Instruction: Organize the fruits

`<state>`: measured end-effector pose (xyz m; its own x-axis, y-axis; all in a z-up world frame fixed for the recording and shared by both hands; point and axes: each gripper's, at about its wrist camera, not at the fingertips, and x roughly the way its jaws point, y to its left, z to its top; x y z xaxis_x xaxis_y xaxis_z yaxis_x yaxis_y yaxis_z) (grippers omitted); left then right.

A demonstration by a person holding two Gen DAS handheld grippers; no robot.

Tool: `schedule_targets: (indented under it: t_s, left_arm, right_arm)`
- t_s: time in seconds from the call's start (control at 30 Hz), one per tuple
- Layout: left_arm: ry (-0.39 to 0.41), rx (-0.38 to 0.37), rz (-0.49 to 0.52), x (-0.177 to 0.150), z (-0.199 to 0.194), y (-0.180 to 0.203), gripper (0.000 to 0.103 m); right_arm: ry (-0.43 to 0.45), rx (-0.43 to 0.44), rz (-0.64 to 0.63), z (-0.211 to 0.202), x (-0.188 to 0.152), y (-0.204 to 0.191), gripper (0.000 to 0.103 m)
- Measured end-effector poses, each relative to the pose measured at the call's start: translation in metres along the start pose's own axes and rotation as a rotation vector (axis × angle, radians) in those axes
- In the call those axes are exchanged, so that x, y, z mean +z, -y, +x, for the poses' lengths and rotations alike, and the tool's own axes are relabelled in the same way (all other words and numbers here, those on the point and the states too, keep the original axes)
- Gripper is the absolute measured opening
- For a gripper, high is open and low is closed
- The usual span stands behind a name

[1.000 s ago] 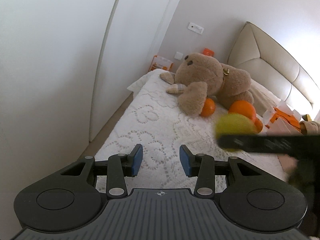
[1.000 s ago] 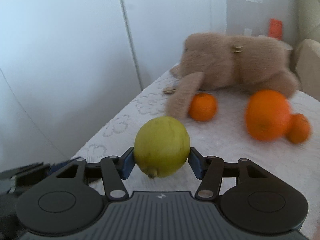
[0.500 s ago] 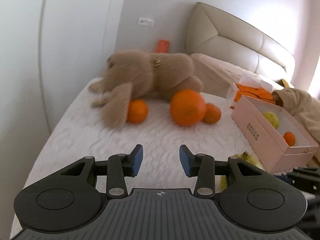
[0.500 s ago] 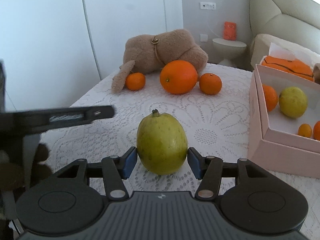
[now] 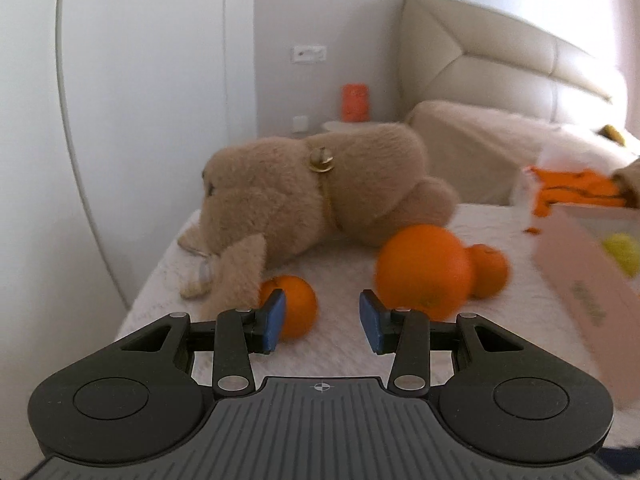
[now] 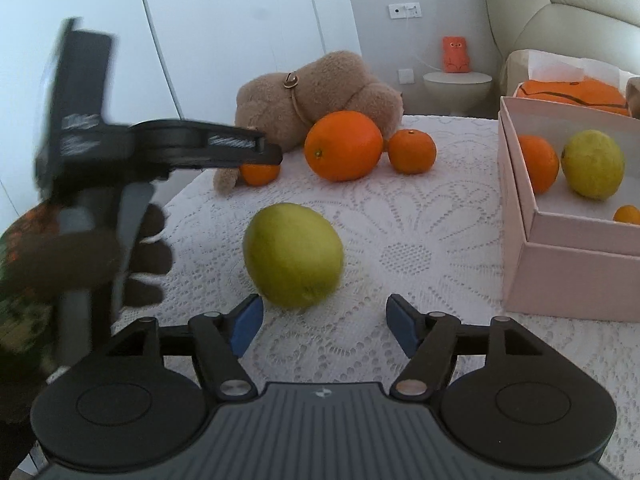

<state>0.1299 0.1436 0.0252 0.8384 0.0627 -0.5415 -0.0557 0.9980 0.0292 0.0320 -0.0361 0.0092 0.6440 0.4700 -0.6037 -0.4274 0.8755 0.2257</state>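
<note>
Your right gripper (image 6: 322, 326) has just been opening, and the jaws now stand apart with nothing pressed between the blue pads. The green fruit (image 6: 293, 255) lies free on the lace bedcover (image 6: 420, 248), just beyond the fingertips at about 11 o'clock from them, touching neither pad.

At 3 o'clock in your right view sits the pink box (image 6: 568, 256), holding an orange, a yellow-green fruit (image 6: 594, 164) and a small orange at its near edge. Up at 12 o'clock, the big orange (image 6: 343, 145) rests against the plush bear (image 6: 316, 96), a mandarin (image 6: 412, 151) just beside it on the right.

Your left gripper (image 5: 322, 326) has its fingers apart too, empty, bedcover showing in the gap. Its left pad overlaps a small orange (image 5: 294, 306) tucked by the bear's paw at 10 o'clock; whether it touches, I can't tell. From the right view, your left hand (image 6: 100, 256) shows blurred at 9 o'clock, gripper tip over that same orange.
</note>
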Motion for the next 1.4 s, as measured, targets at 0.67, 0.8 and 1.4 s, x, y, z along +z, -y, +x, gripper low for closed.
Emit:
schedule_targets:
  t_s: [0.67, 0.8, 1.4]
  left_arm:
    - [-0.071, 0.125, -0.004, -0.002, 0.024, -0.032, 0.047]
    - [-0.044, 0.035, -0.045, -0.015, -0.015, -0.033, 0.047]
    - [-0.076, -0.128, -0.072, -0.089, -0.099, -0.035, 0.047]
  right_arm:
    - [0.005, 0.022, 0.016, -0.002, -0.003, 0.001, 0.075]
    - [0.007, 0.027, 0.023, -0.002, -0.003, 0.002, 0.075]
    - [-0.009, 0.016, -0.011, 0.002, -0.003, -0.003, 0.081]
